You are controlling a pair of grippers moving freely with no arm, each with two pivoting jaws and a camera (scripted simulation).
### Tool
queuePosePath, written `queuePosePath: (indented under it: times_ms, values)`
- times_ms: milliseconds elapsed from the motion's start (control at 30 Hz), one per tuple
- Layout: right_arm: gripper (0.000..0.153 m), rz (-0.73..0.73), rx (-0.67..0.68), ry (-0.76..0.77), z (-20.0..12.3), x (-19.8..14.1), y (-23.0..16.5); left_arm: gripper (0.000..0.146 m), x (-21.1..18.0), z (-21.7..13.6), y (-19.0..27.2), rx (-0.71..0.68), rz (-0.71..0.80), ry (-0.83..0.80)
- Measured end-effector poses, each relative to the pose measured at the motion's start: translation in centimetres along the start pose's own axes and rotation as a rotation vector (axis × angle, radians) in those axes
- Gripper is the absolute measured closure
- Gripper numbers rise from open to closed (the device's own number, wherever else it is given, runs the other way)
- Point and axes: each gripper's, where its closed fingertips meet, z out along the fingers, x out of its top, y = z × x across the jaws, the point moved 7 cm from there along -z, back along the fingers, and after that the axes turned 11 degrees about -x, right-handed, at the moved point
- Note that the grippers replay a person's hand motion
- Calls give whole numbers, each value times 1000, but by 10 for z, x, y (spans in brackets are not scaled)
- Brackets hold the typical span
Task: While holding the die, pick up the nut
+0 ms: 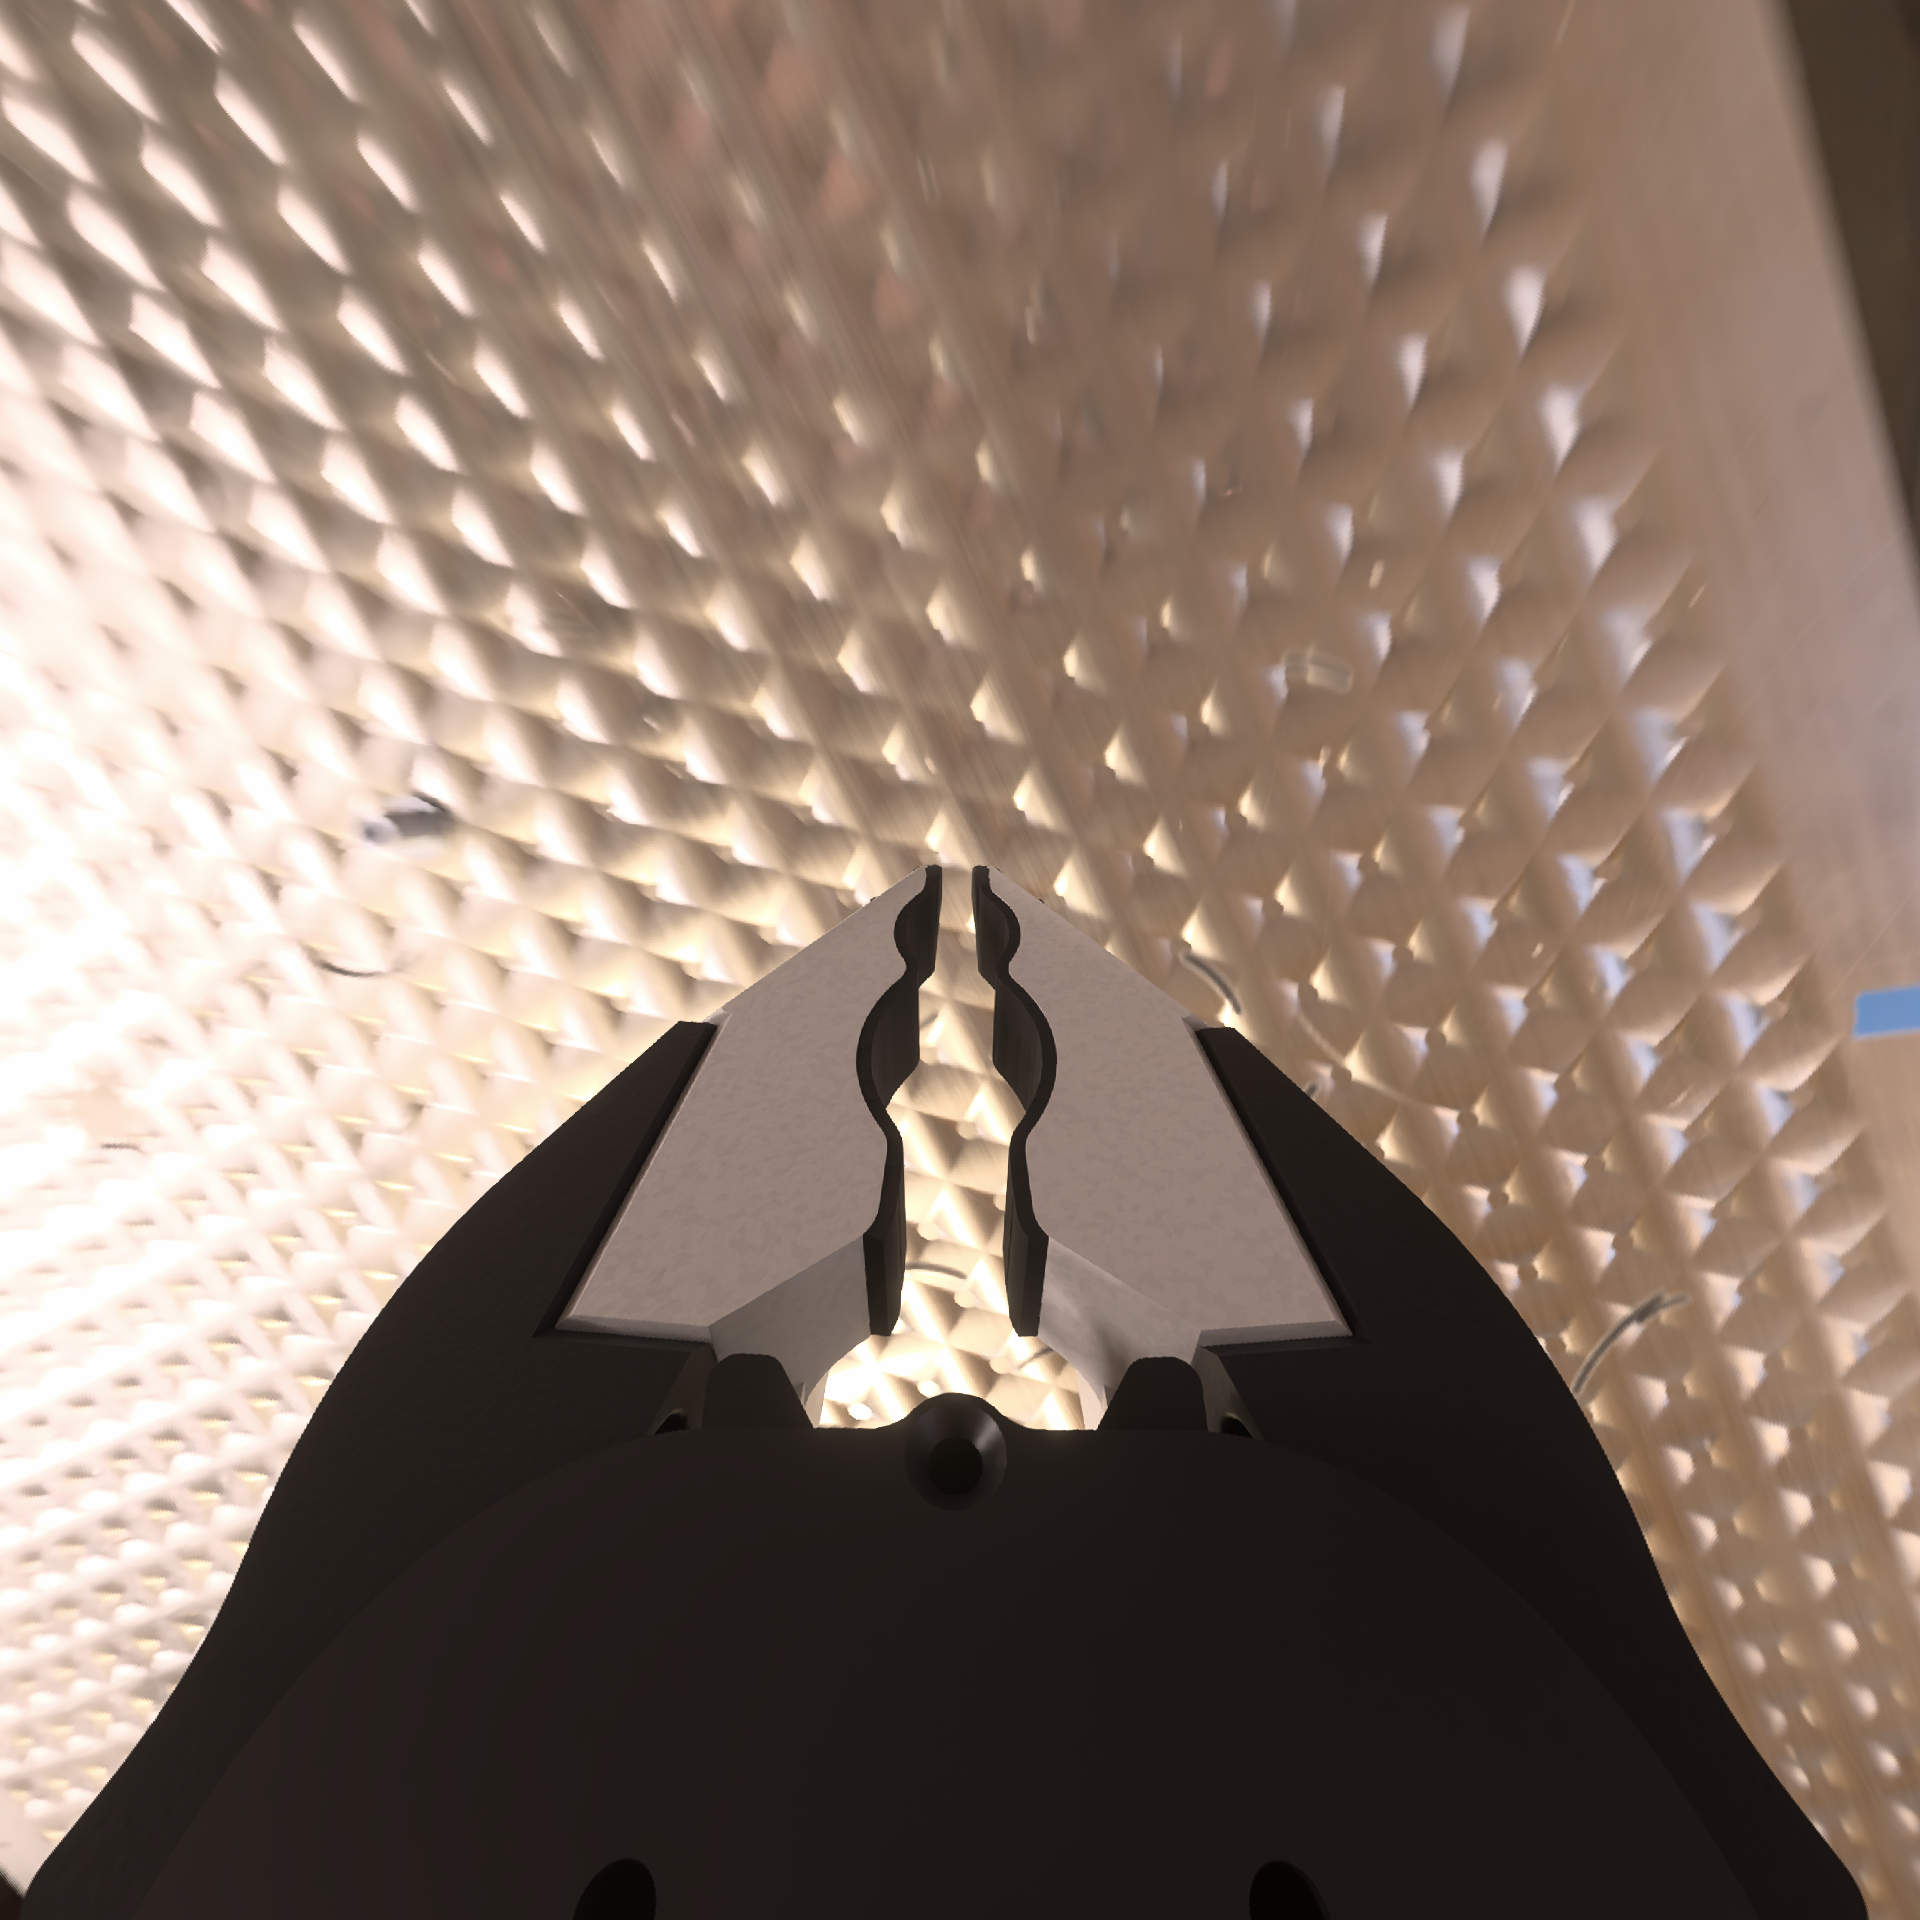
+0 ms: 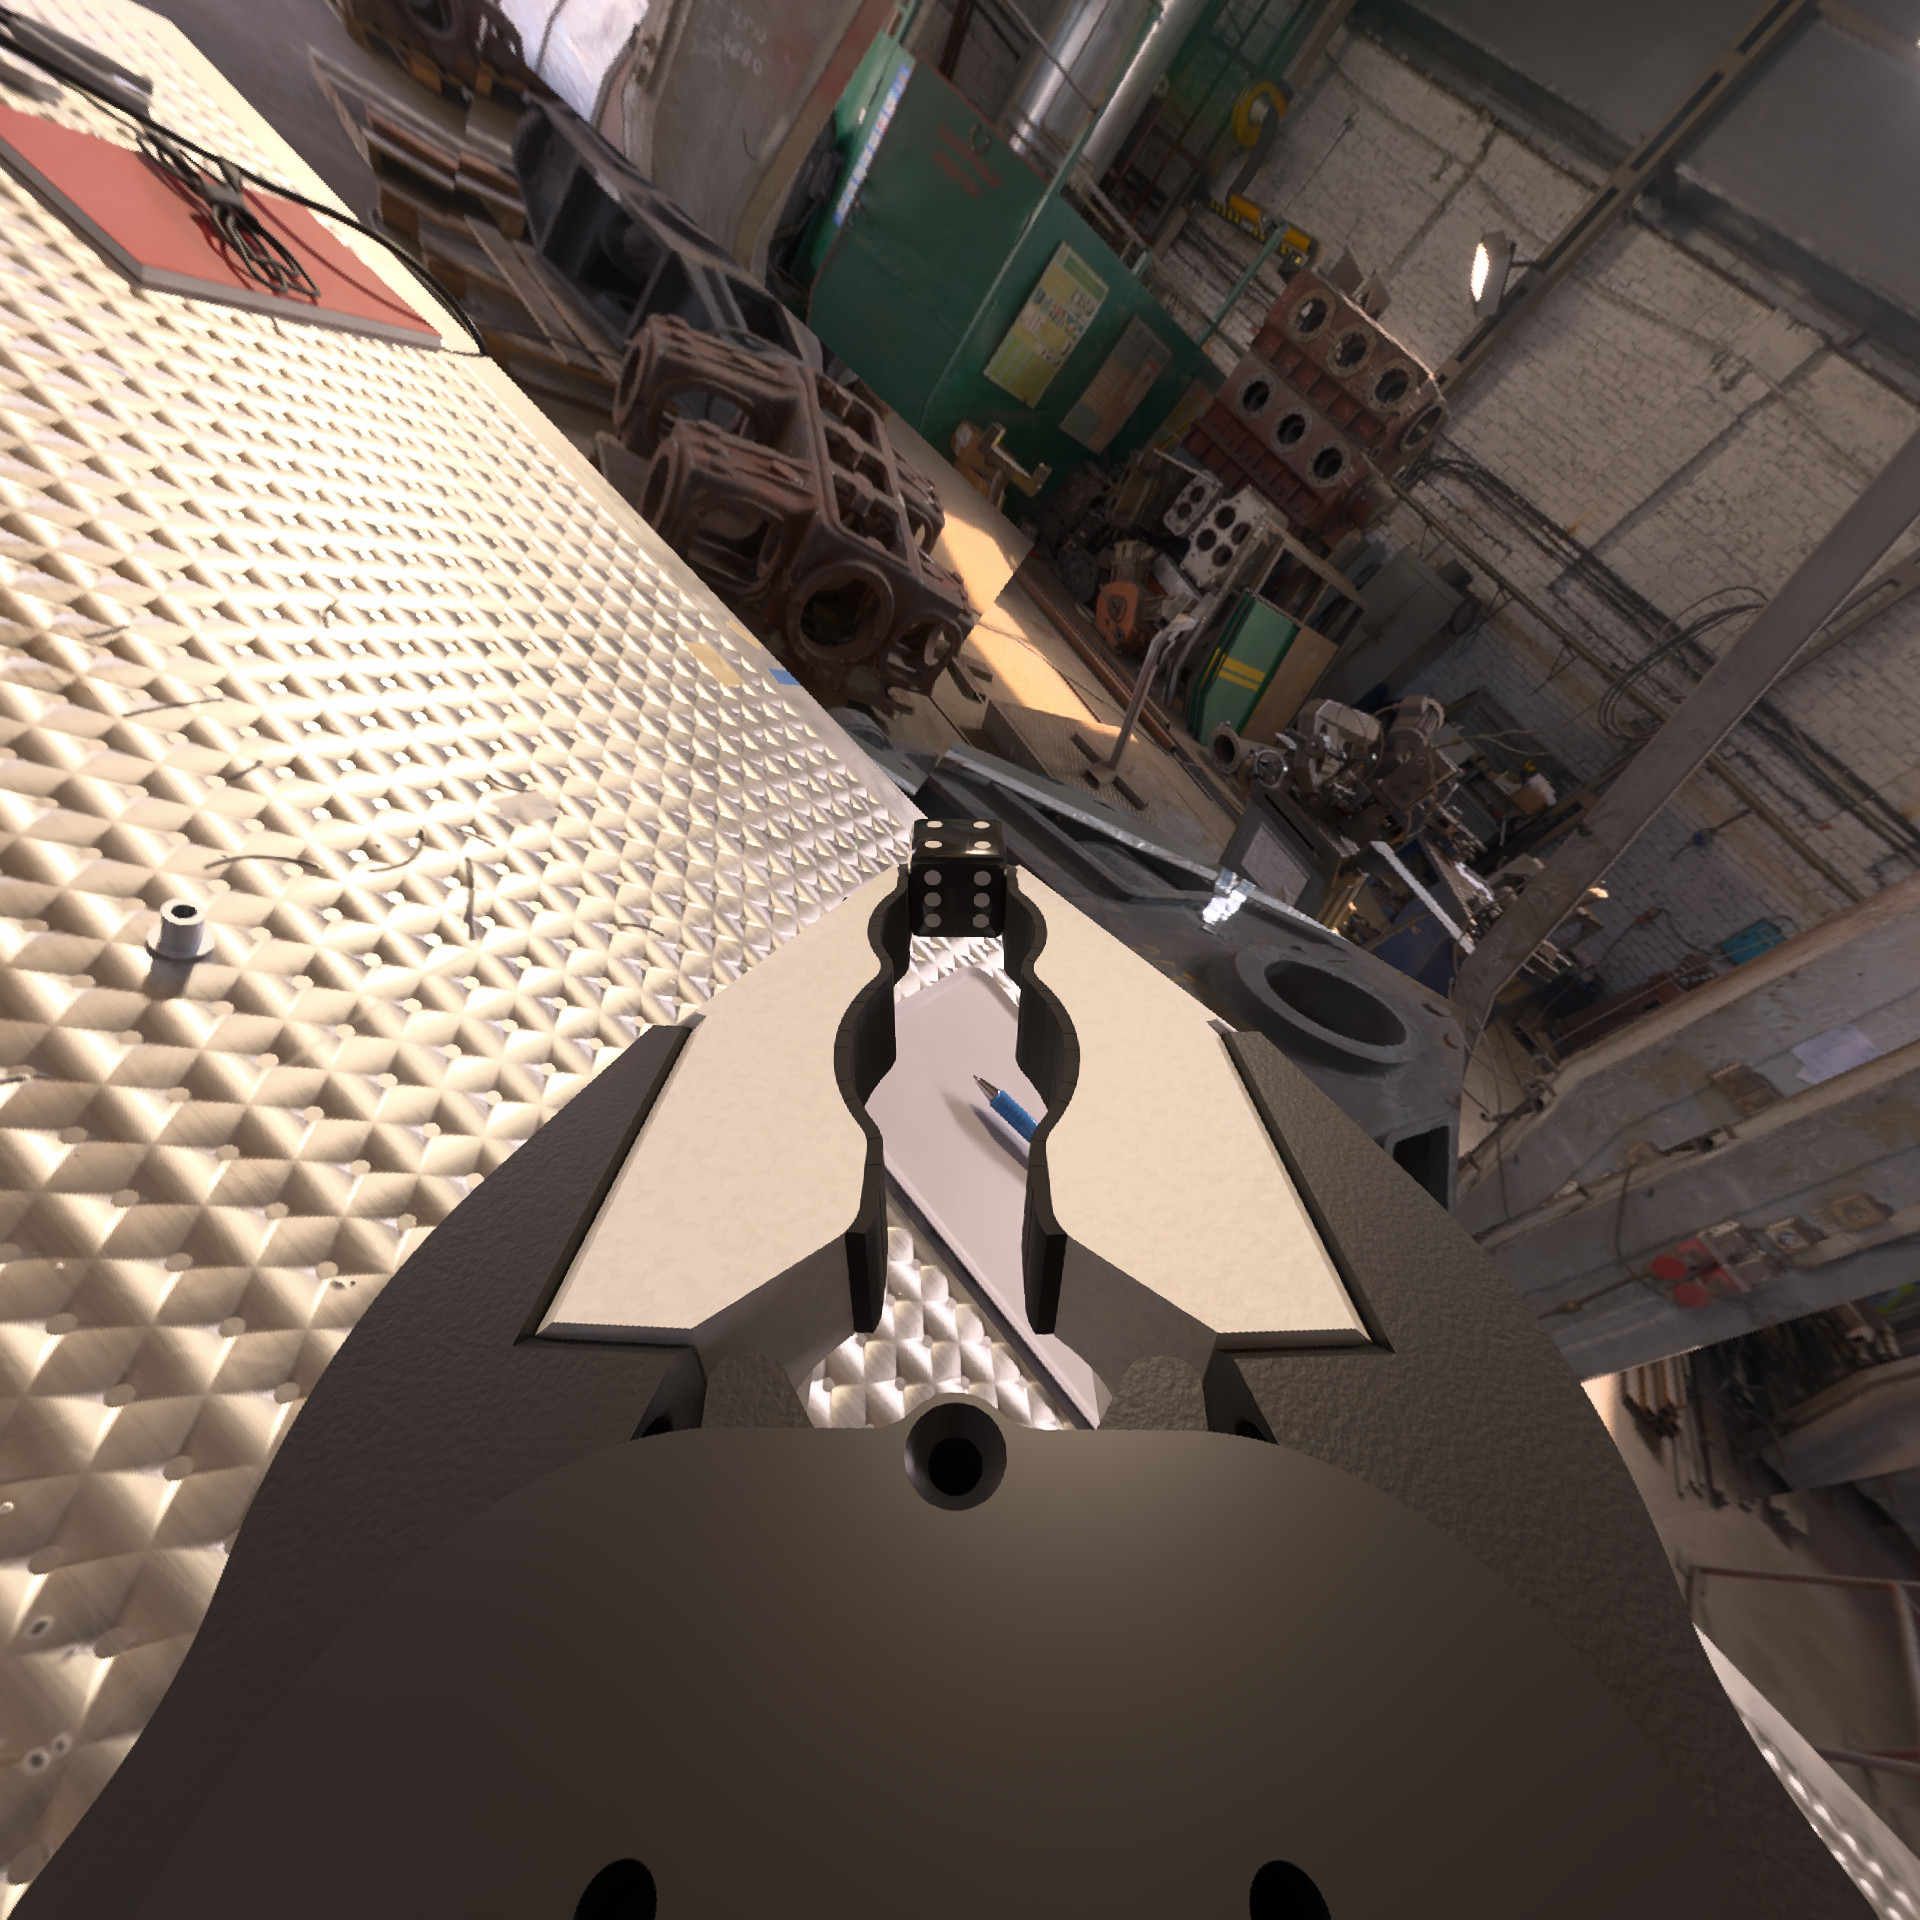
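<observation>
My right gripper (image 2: 954, 894) pinches the black white-pipped die (image 2: 956, 875) at its fingertips, raised above the desk's edge, so the holding half is done. My left gripper (image 1: 955, 875) is nearly closed on nothing, pointed at bare embossed metal desk (image 1: 623, 416). The small silver flanged nut (image 2: 179, 933) stands upright on the desk, well inside its edge, not yet picked up.

Die (image 2: 956, 878): black, white pips. Nut (image 2: 179, 932): silver-grey. Table (image 2: 364, 644): pale metallic, raised diamond pattern. Pad (image 2: 135, 213): red. Pen (image 2: 1006, 1114): blue, on white sheet (image 2: 961, 1164). Right gripper (image 2: 956, 899): dark grey, cream panels.
</observation>
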Motion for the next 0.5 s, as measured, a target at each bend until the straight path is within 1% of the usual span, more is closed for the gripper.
queuePosePath:
  times_ms: [67, 133, 200, 267, 333, 500]
  values:
    - [136, 22, 5, 11, -1, 1, 1, 140, 18, -30, 1, 102, 32, 101]
    - [136, 31, 12, 19, -1, 2, 1, 141, 30, -57, -8, 250, 17, 177]
    - [136, 19, 12, 21, -2, 5, -1, 141, 34, -70, -25, 365, -39, 226]
    - [136, 2, 9, 20, -3, 6, -3, 143, 35, -73, -47, 487, -105, 252]
    - [136, -4, 7, 16, -2, 5, -3, 146, 37, -72, -68, 529, -139, 278]
    - [136, 2, 4, -4, 0, -2, -1, 146, 39, -55, -114, 511, -140, 274]
